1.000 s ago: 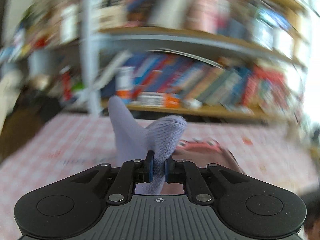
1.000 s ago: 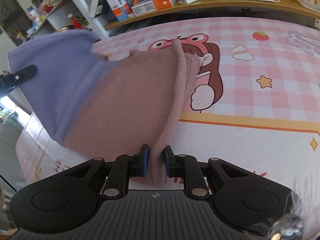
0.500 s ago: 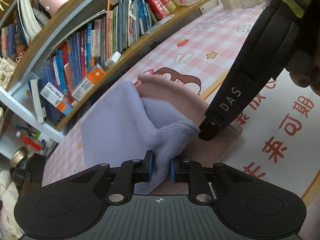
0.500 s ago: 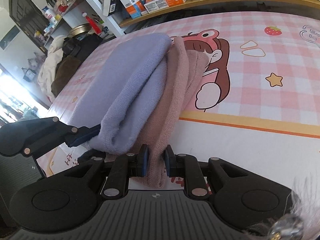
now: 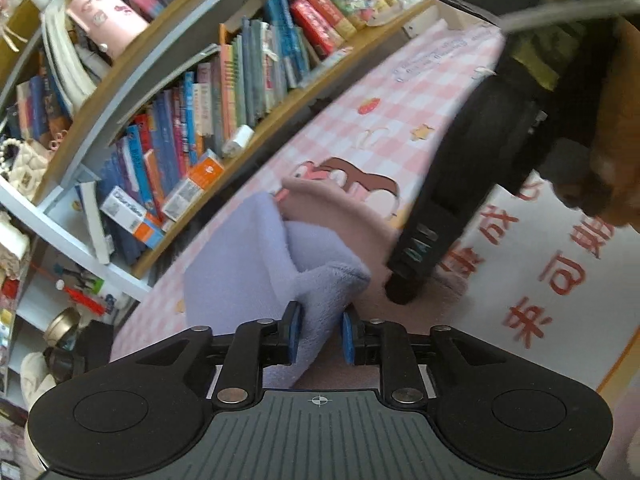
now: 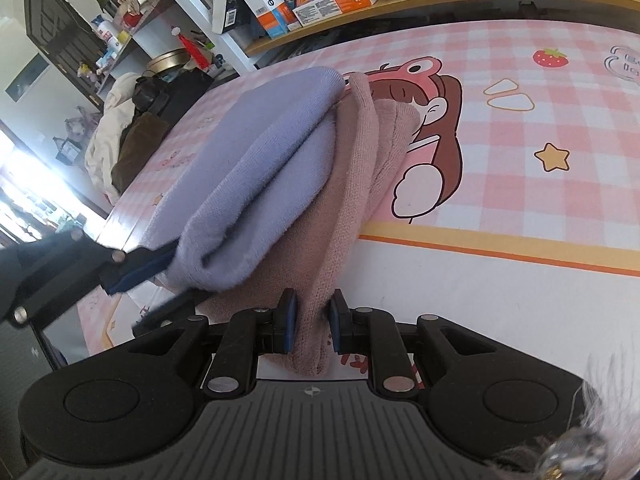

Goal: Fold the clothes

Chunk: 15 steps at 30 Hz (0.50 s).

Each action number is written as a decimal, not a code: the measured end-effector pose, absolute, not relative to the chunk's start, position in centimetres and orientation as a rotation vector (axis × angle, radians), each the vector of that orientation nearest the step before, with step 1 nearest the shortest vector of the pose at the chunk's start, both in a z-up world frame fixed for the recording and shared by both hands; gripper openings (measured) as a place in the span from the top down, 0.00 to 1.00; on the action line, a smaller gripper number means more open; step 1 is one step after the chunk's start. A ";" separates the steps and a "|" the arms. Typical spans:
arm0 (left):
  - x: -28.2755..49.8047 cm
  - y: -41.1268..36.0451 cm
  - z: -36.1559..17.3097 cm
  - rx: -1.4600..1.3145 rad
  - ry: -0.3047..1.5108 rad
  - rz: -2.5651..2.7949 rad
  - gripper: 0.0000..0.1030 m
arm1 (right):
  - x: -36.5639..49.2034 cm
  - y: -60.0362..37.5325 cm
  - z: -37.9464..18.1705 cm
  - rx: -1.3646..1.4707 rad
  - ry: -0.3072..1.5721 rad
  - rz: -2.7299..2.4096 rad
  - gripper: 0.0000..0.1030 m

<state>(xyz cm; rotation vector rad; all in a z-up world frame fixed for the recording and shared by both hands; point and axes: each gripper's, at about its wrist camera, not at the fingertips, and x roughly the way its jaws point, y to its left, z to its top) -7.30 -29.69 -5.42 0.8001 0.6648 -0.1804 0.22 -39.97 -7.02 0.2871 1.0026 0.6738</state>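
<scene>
A garment, lilac on one part (image 6: pixel 256 168) and dusty pink on the other (image 6: pixel 320 240), lies folded on a pink checked cartoon mat (image 6: pixel 500 208). My right gripper (image 6: pixel 311 322) has its jaws slightly apart around the pink folded edge. My left gripper (image 5: pixel 318 334) has its jaws a little apart around the lilac fold (image 5: pixel 256 256); in the right wrist view it (image 6: pixel 132 268) sits at the lilac edge on the left. The right gripper's black body (image 5: pixel 460 208) shows in the left wrist view, tip down on the pink cloth (image 5: pixel 348 220).
A wooden bookshelf (image 5: pixel 188 128) packed with books runs along the mat's far edge. Boxes (image 6: pixel 320 2) and a charger lie on its low shelf. A pile of clothes and a dark bag (image 6: pixel 132 128) sit off the mat's left end.
The lilac part has been brought over and laid on the pink part. Both grippers' jaws have eased apart a little from half a second ago. The left gripper has drawn slightly closer.
</scene>
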 end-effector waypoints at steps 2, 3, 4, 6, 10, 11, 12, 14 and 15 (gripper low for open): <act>-7.5 -29.9 -6.2 0.805 0.692 -0.209 0.72 | 0.2 -40.0 -7.0 0.284 1.002 0.677 0.84; -7.5 -29.9 -6.6 0.806 0.702 -0.212 0.72 | 0.2 -40.0 -7.0 0.283 1.002 0.678 0.84; -7.5 -29.9 -6.8 0.802 0.711 -0.208 0.72 | 0.2 -40.0 -7.0 0.282 1.004 0.679 0.84; -7.2 -29.7 -6.6 0.757 0.727 -0.193 0.72 | 0.2 -40.1 -7.0 0.282 1.006 0.682 0.84; -7.4 -29.0 -4.9 0.627 0.733 -0.203 0.70 | 0.2 -40.3 -7.0 0.292 1.017 0.685 0.84; -7.6 -28.8 -4.4 0.592 0.731 -0.210 0.70 | 0.1 -40.4 -7.0 0.294 1.019 0.684 0.83; -8.0 -28.6 -3.9 0.560 0.727 -0.219 0.70 | 0.1 -40.5 -6.9 0.292 1.020 0.681 0.80; -8.9 -28.3 -2.8 0.497 0.711 -0.236 0.70 | -0.2 -40.7 -6.6 0.277 1.017 0.670 0.74; -9.5 -28.1 -2.2 0.469 0.701 -0.240 0.70 | -0.3 -40.9 -6.4 0.271 1.014 0.662 0.70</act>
